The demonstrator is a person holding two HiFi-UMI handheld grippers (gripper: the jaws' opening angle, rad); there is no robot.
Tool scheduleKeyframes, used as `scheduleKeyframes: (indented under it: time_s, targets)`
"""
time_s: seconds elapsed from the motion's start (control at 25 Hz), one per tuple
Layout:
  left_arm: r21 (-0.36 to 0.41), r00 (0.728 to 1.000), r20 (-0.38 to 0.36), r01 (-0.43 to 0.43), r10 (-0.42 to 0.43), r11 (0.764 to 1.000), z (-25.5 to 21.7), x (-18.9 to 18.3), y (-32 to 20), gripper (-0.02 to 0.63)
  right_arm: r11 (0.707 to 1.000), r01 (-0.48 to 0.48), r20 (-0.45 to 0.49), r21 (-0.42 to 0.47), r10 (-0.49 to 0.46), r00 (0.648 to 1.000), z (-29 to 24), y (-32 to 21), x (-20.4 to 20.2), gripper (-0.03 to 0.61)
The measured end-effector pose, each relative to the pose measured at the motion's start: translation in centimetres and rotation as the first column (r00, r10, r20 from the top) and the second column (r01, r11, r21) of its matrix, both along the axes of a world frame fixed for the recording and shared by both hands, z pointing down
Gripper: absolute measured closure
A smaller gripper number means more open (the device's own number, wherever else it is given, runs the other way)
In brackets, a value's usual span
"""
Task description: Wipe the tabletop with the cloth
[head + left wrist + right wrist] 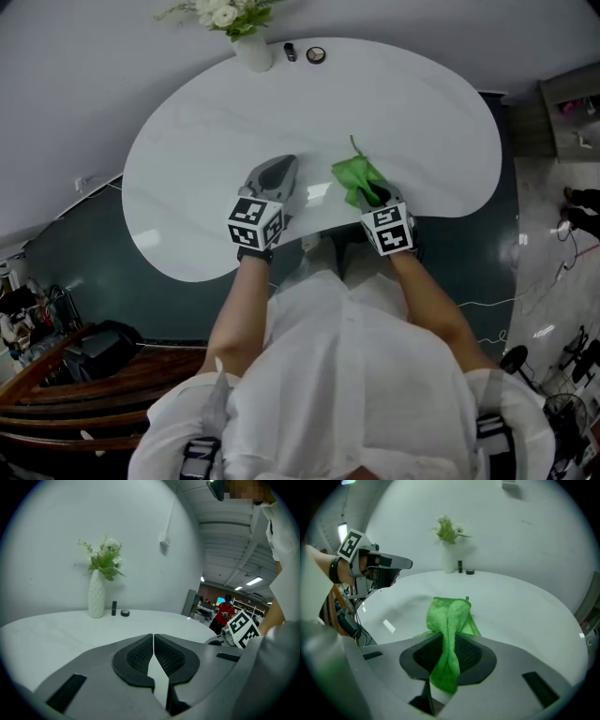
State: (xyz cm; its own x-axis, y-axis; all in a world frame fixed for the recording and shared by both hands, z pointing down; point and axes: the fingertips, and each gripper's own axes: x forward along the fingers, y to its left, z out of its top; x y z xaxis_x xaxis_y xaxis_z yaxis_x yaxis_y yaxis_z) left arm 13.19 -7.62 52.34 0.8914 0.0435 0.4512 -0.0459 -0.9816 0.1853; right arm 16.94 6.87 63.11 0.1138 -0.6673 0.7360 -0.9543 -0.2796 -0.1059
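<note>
A green cloth is pinched in my right gripper, which is shut on it near the front edge of the white tabletop. In the right gripper view the cloth runs bunched between the jaws and spreads out onto the table ahead. My left gripper hovers over the table just to the left of the right one. Its jaws are shut with nothing between them in the left gripper view, where its fingertips meet.
A white vase with flowers stands at the table's far edge, with a small dark tube and a round tin beside it. The vase also appears ahead of the left gripper. A grey wall runs behind the table.
</note>
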Motion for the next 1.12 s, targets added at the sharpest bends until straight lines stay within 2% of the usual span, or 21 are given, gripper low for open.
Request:
scheduleKeyframes:
  time_s: [0.16,0.32,0.48,0.68,0.8,1.12]
  targets:
    - [-0.001,0.999,0.006,-0.049,0.049,0.999,-0.1,5.2,3.4,0.594,0.994,-0.106,-0.027,-0.011,0.106,0.994,0.3,6.2,7.2,0.509]
    - [-0.003,0.997,0.008,-0.076,0.076,0.997,-0.1,9.7,6.3,0.594,0.972,-0.233,-0.044,-0.026,0.231,0.972,0.5,13.1,13.8,0.509]
    - [0.003,0.996,0.004,-0.092,0.092,0.996,-0.3,13.4,8.7,0.594,0.937,-0.346,-0.07,-0.052,0.342,0.937,0.6,19.6,19.7,0.509]
    - [0.01,0.996,0.008,-0.087,0.087,0.996,-0.4,16.1,10.6,0.594,0.873,-0.481,-0.101,-0.083,0.473,0.875,0.8,25.9,26.0,0.509]
    - [0.017,0.997,0.011,-0.071,0.071,0.997,-0.4,17.0,11.4,0.594,0.851,-0.516,-0.129,-0.101,0.503,0.855,1.0,27.9,28.8,0.509]
    - [0.036,1.0,-0.002,0.025,-0.025,0.999,-0.9,17.6,11.9,0.594,0.841,-0.532,-0.171,-0.101,0.512,0.842,1.0,26.9,33.4,0.509]
